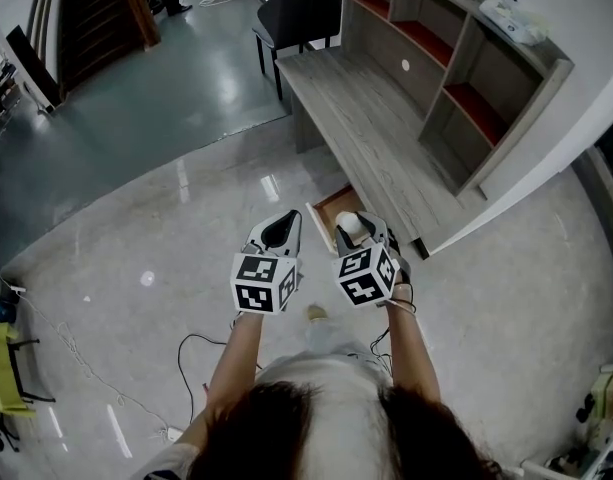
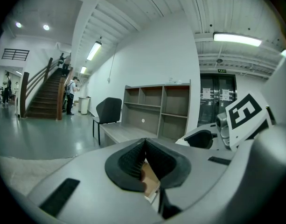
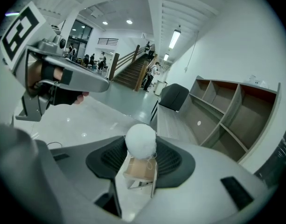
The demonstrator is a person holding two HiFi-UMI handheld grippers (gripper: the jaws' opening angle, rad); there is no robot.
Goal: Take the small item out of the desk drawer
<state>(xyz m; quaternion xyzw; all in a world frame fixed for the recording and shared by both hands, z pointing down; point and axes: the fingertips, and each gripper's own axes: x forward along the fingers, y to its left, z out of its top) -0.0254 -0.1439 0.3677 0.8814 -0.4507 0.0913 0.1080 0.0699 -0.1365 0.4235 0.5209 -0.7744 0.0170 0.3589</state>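
A small white ball (image 3: pixel 141 141) sits between the jaws of my right gripper (image 3: pixel 141 148), which is shut on it. In the head view the ball (image 1: pixel 347 225) and right gripper (image 1: pixel 359 230) are above the open wooden drawer (image 1: pixel 329 210), which is pulled out from under the desk (image 1: pixel 366 138). My left gripper (image 1: pixel 283 228) is just left of the drawer. Its jaws meet with nothing between them in the left gripper view (image 2: pixel 145 143). The drawer's inside (image 3: pixel 141 170) shows below the ball, and I see nothing else in it.
A shelf unit (image 1: pixel 456 78) stands on the back of the desk. At the desk's far end is a dark chair (image 1: pixel 301 13). A cable (image 1: pixel 191 343) lies on the glossy floor at the near left. Stairs (image 2: pixel 45 94) rise in the distance.
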